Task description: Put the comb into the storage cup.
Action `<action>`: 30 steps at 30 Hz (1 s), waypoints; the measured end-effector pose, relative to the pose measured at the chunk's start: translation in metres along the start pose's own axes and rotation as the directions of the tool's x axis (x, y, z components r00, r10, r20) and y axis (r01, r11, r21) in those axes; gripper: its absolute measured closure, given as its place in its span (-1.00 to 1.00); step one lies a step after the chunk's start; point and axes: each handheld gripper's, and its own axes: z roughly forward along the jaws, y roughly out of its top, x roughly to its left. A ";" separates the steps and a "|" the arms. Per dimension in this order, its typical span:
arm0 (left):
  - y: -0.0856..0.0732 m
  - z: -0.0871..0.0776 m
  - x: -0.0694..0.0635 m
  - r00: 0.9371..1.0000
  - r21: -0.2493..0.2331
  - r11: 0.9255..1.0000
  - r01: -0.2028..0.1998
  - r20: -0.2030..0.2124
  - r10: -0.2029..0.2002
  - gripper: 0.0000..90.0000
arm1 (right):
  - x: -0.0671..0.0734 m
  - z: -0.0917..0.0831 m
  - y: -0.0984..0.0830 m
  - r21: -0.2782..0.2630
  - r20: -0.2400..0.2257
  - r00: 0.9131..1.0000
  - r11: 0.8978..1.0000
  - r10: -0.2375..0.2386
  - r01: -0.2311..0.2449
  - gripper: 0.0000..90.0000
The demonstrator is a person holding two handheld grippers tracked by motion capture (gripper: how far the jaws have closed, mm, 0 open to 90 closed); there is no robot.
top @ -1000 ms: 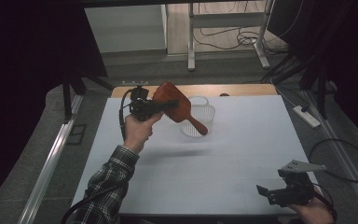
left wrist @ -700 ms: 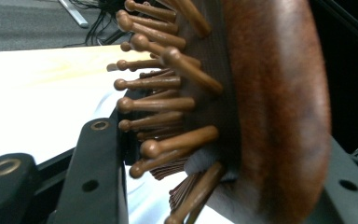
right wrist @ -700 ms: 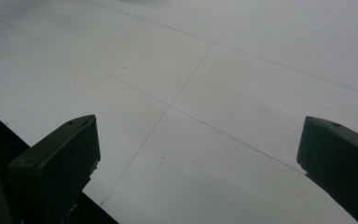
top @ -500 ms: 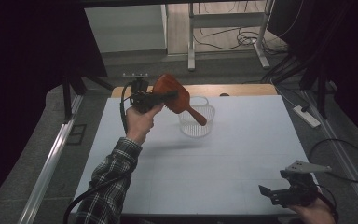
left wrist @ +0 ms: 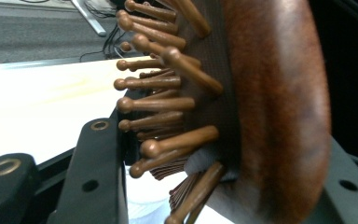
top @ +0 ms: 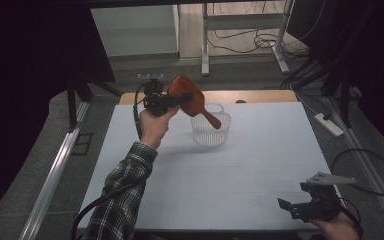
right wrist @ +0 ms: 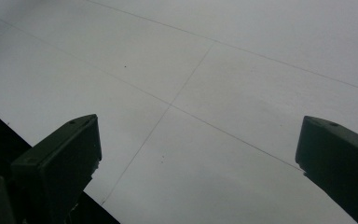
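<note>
Nearest, well short of the clear basket (top: 210, 131) and toward the bench's (top: 230, 185) front right corner, the right tool (top: 300, 207) sits low with its jaws wide apart and nothing between them. Farther off, just left of the basket and above the bench, the left tool (top: 172, 101) is clamped on the head of a wooden hairbrush (top: 190, 97), whose handle slants down over the basket's rim.
</note>
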 end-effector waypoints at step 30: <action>-0.030 0.050 0.007 0.998 0.043 0.998 0.035 -0.049 -0.033 0.14 | 0.000 0.002 0.000 0.021 -0.005 1.000 1.000 -0.004 0.004 -0.95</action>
